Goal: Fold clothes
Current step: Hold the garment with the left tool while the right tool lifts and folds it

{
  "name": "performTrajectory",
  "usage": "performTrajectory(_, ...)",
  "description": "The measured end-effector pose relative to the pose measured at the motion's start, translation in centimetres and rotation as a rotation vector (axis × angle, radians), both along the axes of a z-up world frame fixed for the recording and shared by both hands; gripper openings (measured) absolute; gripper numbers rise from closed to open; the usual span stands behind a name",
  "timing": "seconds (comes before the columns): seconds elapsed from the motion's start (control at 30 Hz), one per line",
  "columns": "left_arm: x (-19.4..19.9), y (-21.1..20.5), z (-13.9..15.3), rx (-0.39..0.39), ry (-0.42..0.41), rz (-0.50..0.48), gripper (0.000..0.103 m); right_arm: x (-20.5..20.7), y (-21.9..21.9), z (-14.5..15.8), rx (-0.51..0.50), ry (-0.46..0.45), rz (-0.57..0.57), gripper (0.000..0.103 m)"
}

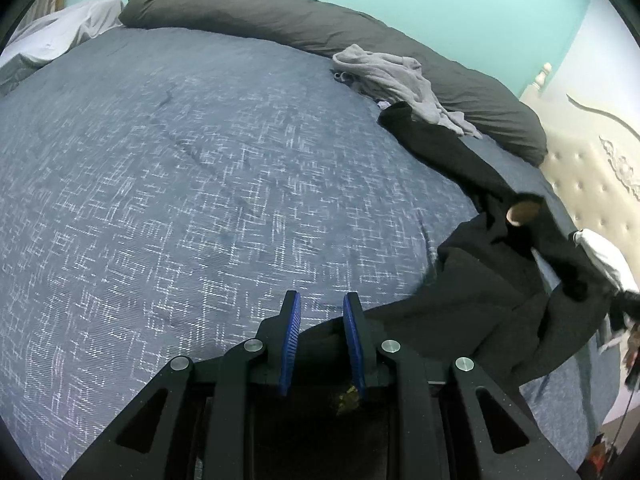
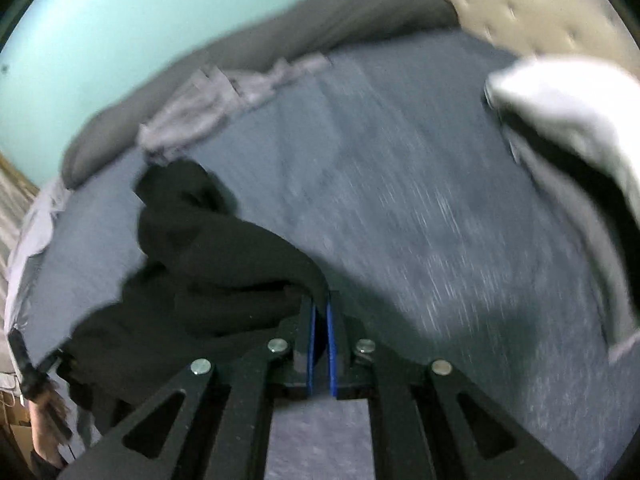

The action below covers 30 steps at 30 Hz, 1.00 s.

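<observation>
Black garment (image 2: 208,264) in right tool (image 2: 321,312)

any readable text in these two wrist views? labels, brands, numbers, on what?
None readable in either view.
Black garment: no visible print or tag.
Grey garment: no text.
Blue patterned bedspread: woven pattern only, no lettering.
Left tool and right tool: no markings visible.
Right wrist view is motion-blurred, so small text there could not be made out.

A garment (image 1: 492,280) lies on the bed (image 1: 200,180) right of the left gripper (image 1: 320,308) (another garment (image 1: 400,76) beyond, by the pillows (image 1: 280,16)).
</observation>
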State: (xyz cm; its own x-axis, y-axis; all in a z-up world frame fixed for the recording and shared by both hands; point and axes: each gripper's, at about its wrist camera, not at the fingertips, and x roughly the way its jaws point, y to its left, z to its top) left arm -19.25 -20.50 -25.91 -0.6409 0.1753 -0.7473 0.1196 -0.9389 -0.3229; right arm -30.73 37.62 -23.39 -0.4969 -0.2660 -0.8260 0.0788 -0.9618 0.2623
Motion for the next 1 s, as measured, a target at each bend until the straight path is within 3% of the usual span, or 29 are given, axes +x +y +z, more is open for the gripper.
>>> performTrajectory(0.1,0.0,0.1,-0.1,-0.003,-0.004,-0.003,0.024,-0.6,0.8,-2.7,0.023,-0.087,-0.020,0.005)
performTrajectory(0.13,0.0,0.1,-0.1,-0.003,-0.005,-0.003,0.024,-0.8,0.8,-2.6,0.030,-0.079,-0.027,0.008)
performTrajectory(0.23,0.0,-0.3,-0.2,0.001,-0.007,0.005,0.024,-1.4,0.6,-1.8,0.054,-0.043,-0.050,0.033)
performTrajectory(0.33,-0.1,-0.7,-0.2,0.006,-0.010,0.012,0.024,-2.1,-0.4,0.0,0.078,0.024,-0.049,0.034)
performTrajectory(0.4,-0.2,-0.8,-0.3,0.007,-0.012,0.013,0.024,-3.0,-2.9,-0.2,0.084,0.022,0.020,0.034)
performTrajectory(0.43,-0.2,-0.8,-0.3,0.007,-0.012,0.013,0.024,-3.4,-4.2,-0.4,0.086,0.020,0.055,0.037)
performTrajectory(0.47,-0.3,-0.8,-0.3,0.007,-0.013,0.013,0.024,-3.8,-5.4,-0.5,0.089,0.018,0.091,0.047)
performTrajectory(0.53,-0.4,-0.7,-0.4,0.006,-0.013,0.010,0.024,-4.6,-8.0,-0.9,0.095,0.013,0.162,0.053)
performTrajectory(0.67,-0.4,-0.5,-0.4,0.002,-0.015,0.003,0.024,-6.3,-13.1,-1.5,0.105,0.003,0.305,0.056)
performTrajectory(0.73,-0.5,-0.4,-0.5,0.001,-0.017,0.001,0.024,-7.2,-15.6,-1.8,0.110,-0.001,0.376,0.057)
performTrajectory(0.9,-0.5,-0.4,-0.6,0.000,-0.019,-0.004,0.024,-7.9,-16.4,-2.9,0.150,0.005,0.376,0.058)
performTrajectory(0.93,-0.5,-0.5,-0.6,0.001,-0.020,-0.002,0.024,-8.1,-16.5,-3.1,0.159,0.006,0.375,0.052)
performTrajectory(0.97,-0.5,-0.6,-0.6,0.001,-0.020,-0.001,0.024,-8.2,-16.6,-3.3,0.167,0.007,0.375,0.033)
performTrajectory(1.0,-0.6,-0.6,-0.7,0.002,-0.021,0.000,0.024,-8.4,-16.7,-3.5,0.175,0.009,0.374,0.026)
